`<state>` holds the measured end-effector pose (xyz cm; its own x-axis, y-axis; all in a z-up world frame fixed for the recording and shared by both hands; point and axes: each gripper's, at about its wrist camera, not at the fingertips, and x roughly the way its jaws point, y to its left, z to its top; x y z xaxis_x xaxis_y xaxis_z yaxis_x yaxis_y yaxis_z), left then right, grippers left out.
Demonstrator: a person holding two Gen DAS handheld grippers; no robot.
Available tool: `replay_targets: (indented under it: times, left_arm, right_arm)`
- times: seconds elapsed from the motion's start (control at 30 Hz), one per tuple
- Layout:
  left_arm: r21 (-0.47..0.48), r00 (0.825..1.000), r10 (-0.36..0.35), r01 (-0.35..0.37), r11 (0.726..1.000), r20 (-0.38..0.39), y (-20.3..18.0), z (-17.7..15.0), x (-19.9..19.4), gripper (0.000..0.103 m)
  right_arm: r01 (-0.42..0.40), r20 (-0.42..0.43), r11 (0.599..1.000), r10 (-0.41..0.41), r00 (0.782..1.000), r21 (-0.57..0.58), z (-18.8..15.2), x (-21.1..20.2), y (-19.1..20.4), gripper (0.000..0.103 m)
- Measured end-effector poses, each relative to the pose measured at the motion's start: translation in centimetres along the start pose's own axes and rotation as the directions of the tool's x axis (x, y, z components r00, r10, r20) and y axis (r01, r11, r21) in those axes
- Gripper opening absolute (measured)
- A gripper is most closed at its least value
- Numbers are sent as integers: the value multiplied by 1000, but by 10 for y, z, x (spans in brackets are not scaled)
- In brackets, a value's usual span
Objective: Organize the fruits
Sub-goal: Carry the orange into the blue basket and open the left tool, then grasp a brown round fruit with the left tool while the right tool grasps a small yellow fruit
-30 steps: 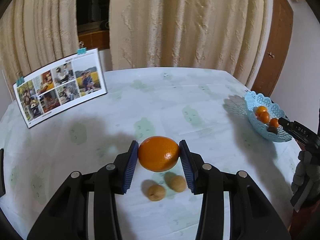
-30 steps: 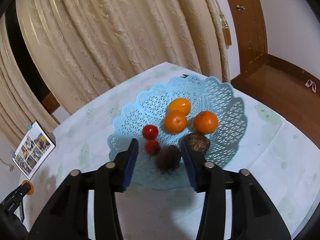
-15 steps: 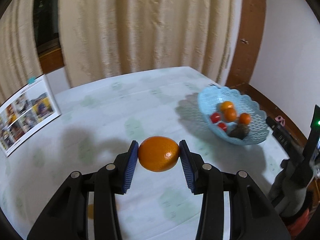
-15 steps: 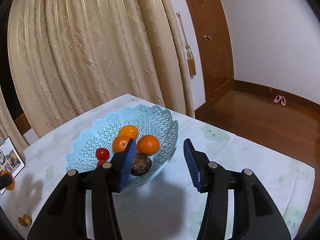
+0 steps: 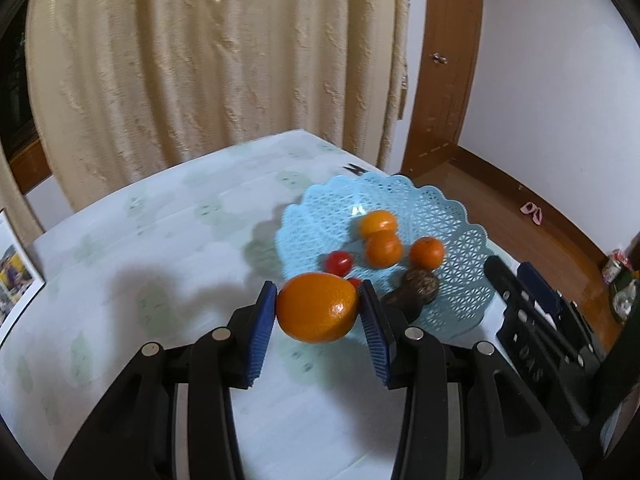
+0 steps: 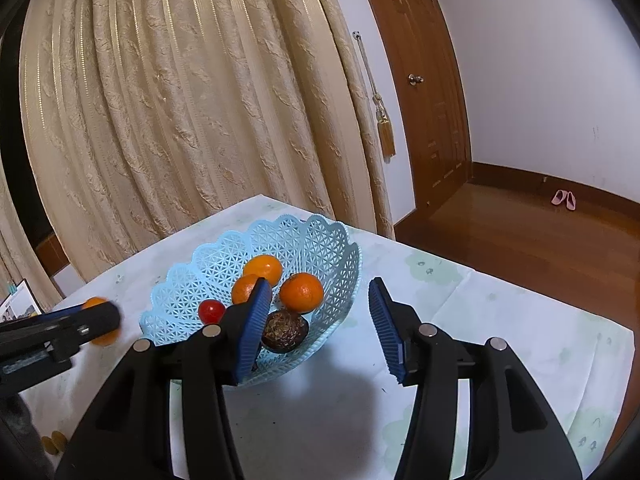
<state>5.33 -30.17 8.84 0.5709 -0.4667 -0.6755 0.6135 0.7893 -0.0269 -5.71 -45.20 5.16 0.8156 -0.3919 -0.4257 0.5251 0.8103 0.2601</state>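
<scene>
Left wrist view: left hand-held gripper [image 5: 318, 320] clenched on a large orange [image 5: 317, 307], blue pads pressing both sides, fruit held off the tabletop [image 5: 168, 248] at the near-left edge of the blue basket [image 5: 452, 216]. In basket: three small oranges [image 5: 383, 249], cherry tomato [image 5: 338, 263], second red one mostly hidden behind the large orange, dark brown fruit [image 5: 416, 289] near the front rim. Right hand-held gripper [image 5: 520, 280] visible at right, just beside basket. Photo sheet [image 5: 16, 276] at far left edge. Some motion blur.

Right wrist view: right hand-held gripper [image 6: 316, 320] released, nothing betw. pads; jaws have just been opening a bit further. Left finger overlaps basket [image 6: 320, 236] in frame; contact can't tell. Left hand-held gripper [image 6: 100, 322] w/ large orange [image 6: 94, 303] comes in from left, beside basket rim. Two small tan fruits [image 6: 55, 443] on tabletop [image 6: 500, 312], bottom left.
</scene>
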Motion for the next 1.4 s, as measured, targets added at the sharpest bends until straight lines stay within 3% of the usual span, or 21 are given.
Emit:
replay_targets:
  times: [0.23,0.27,0.33,0.7,0.8,1.4]
  left_arm:
    - [22,1000,-20,21,1000,-21,-13,6,21,43]
    - [18,1000,-20,21,1000,-23,-12,6,22,45]
    - [12,1000,-12,12,1000,-9,-10,6,21,63]
    - [-34,999,39,-38,999,32,23,6,-5,72]
    - [-46,998,61,-59,997,31,38,2,-15,80]
    - [-181,975,224,-219,959,8,149,-61,-88,81]
  right_arm:
    - [-5,-3,1000,5,1000,5,0,0,0,54]
    - [-5,-4,1000,5,1000,6,1,0,0,56]
    - [-3,1,1000,3,1000,9,0,-1,0,58]
    - [6,14,1000,-6,1000,29,-1,-1,-1,59]
    - [8,19,999,-8,1000,32,0,-2,-2,59]
    - [35,29,999,-35,999,17,-1,-5,0,64]
